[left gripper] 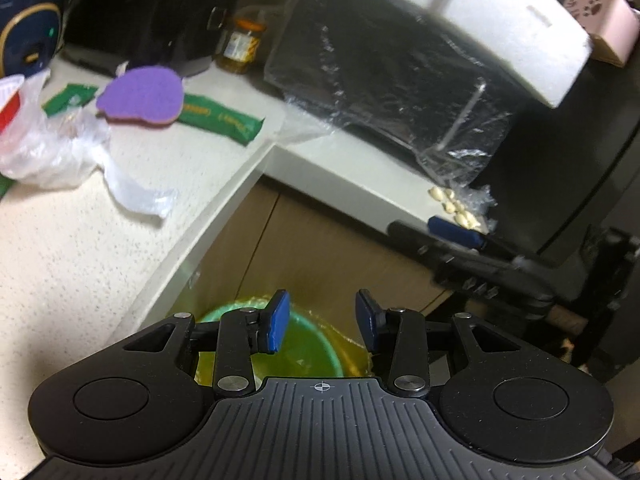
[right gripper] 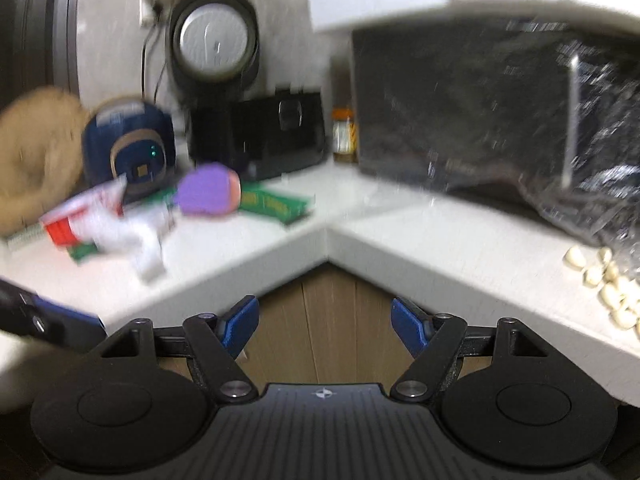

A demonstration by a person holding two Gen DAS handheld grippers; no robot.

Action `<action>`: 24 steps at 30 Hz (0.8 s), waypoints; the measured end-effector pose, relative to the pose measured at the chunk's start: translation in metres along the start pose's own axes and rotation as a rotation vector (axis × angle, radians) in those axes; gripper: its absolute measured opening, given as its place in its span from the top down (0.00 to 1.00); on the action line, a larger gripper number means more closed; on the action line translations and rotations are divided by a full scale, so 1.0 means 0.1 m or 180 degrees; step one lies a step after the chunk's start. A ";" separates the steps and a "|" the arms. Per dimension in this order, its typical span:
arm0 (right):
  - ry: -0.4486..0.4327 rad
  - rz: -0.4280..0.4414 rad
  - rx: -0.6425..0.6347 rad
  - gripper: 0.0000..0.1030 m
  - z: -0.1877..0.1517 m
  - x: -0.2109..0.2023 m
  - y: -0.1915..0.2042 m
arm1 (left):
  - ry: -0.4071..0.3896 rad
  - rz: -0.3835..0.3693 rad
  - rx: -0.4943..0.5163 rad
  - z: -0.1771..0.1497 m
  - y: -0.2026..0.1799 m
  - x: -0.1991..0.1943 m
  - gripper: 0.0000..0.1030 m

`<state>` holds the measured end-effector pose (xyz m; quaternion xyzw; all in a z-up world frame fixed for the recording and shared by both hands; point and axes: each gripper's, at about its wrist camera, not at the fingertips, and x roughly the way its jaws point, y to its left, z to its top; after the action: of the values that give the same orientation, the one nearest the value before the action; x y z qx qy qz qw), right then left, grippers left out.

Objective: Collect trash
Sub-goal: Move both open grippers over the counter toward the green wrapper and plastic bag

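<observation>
My left gripper (left gripper: 322, 320) is open and empty, held above a green bin with a yellow liner (left gripper: 304, 344) on the floor below the counter corner. My right gripper (right gripper: 324, 326) is open and empty, in front of the counter corner; it also shows in the left wrist view (left gripper: 456, 236). On the counter lie a crumpled clear plastic bag (left gripper: 52, 152), a green wrapper (left gripper: 224, 120), a second green wrapper (left gripper: 68, 98) and a red-and-white cup (left gripper: 10, 104). The right wrist view shows the bag (right gripper: 120, 232) and the green wrapper (right gripper: 276, 204), blurred.
A purple sponge (left gripper: 140, 98) lies on the green wrapper. A black appliance (left gripper: 144, 28), a jar (left gripper: 240, 46) and a plastic-wrapped black box (left gripper: 392, 80) stand at the back. Garlic cloves (left gripper: 456, 208) lie at the counter's right. Wooden cabinet doors (right gripper: 328, 320) are below.
</observation>
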<state>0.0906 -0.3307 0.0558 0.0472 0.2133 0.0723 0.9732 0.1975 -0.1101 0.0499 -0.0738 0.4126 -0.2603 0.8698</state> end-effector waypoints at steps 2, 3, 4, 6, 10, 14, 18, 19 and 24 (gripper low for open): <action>-0.0107 -0.0006 0.0010 0.28 0.09 -0.17 0.02 | -0.0057 -0.0029 0.0032 -0.04 -0.01 -0.09 0.60; -0.0153 -0.0016 -0.0004 0.28 0.14 -0.25 0.05 | -0.0082 -0.0024 0.0049 -0.06 -0.01 -0.12 0.60; -0.0187 -0.0015 -0.0025 0.28 0.19 -0.30 0.09 | -0.0103 -0.0004 0.0074 -0.10 -0.02 -0.14 0.60; -0.0209 0.0022 -0.0088 0.28 0.27 -0.40 0.17 | -0.0130 0.0058 0.0109 -0.16 -0.03 -0.18 0.60; -0.0228 0.0108 -0.0167 0.28 0.46 -0.48 0.40 | -0.0265 0.0118 0.0080 -0.21 -0.02 -0.37 0.60; -0.0339 0.0257 -0.0285 0.28 0.60 -0.59 0.62 | -0.0552 0.0255 0.0180 -0.25 -0.07 -0.66 0.60; -0.0354 0.0390 -0.0381 0.28 0.63 -0.62 0.81 | -0.0578 0.0303 0.0152 -0.31 -0.07 -0.75 0.60; -0.0334 0.0419 -0.0411 0.28 0.62 -0.59 0.86 | -0.0583 0.0352 0.0176 -0.32 -0.07 -0.75 0.60; -0.0156 0.0509 -0.0526 0.28 0.51 -0.38 1.06 | -0.0689 0.0821 0.0361 -0.37 -0.06 -0.68 0.60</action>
<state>0.0650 -0.2358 0.1304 -0.0146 0.1783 0.1658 0.9698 0.1315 -0.0771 0.0743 0.0012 0.3073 -0.1599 0.9381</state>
